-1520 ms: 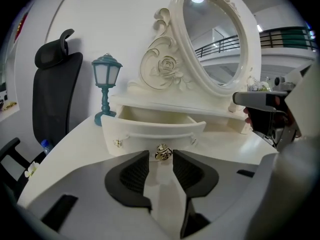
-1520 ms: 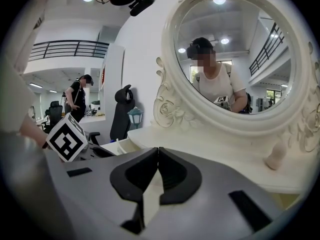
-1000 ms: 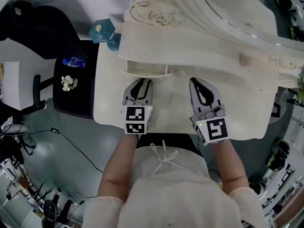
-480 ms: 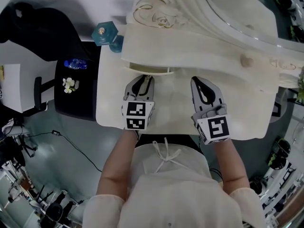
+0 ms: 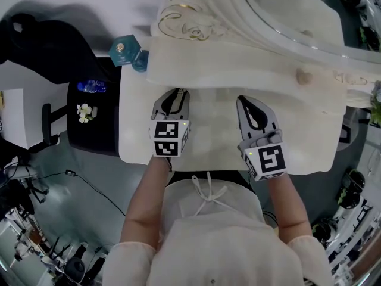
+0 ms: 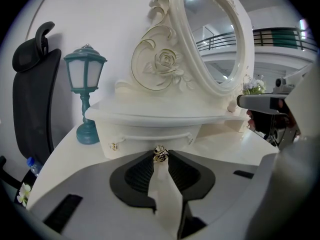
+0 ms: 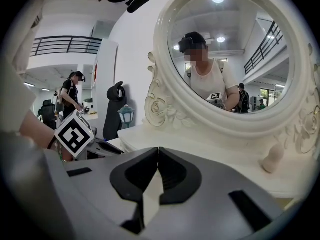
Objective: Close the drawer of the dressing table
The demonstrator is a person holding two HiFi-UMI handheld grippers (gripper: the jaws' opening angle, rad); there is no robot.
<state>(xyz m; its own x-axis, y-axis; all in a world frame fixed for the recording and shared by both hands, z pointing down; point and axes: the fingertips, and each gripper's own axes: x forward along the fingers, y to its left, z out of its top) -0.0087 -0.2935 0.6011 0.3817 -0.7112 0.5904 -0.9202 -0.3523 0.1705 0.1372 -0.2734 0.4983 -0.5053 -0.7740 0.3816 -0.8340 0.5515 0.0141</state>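
Now, dressing table: hasn't budged. Pale top w/ the big mirror at the back, person standing square on to it.
Shelf: raised unit under the mirror, that's where the drawer lives. A sec ago the head view showed the drawer's open box poking out from under its front edge. That's gone now.
Drawer: pushed back in! Front looks flush w/ the shelf face in the left gripper view, no dark slot along it that I can see. Reads as shut, or as near as makes no diff.
Lamp: teal, on the tabletop just left of the shelf, untouched.
Left gripper: has slid fwd toward the shelf over the last sec, riding the drawer in. Jaws nearly together, pinched on the knob.
Right gripper: parked over the tabletop to the right, well clear of the drawer. Jaws together, tips meeting, nothing in them. No change there.
Knob: small, gold, right at the left jaw tips, close up to the drawer front. So the closing push looks done. What's left is prob. just letting go of the knob and backing straight out, so the drawer isn't tugged open again.
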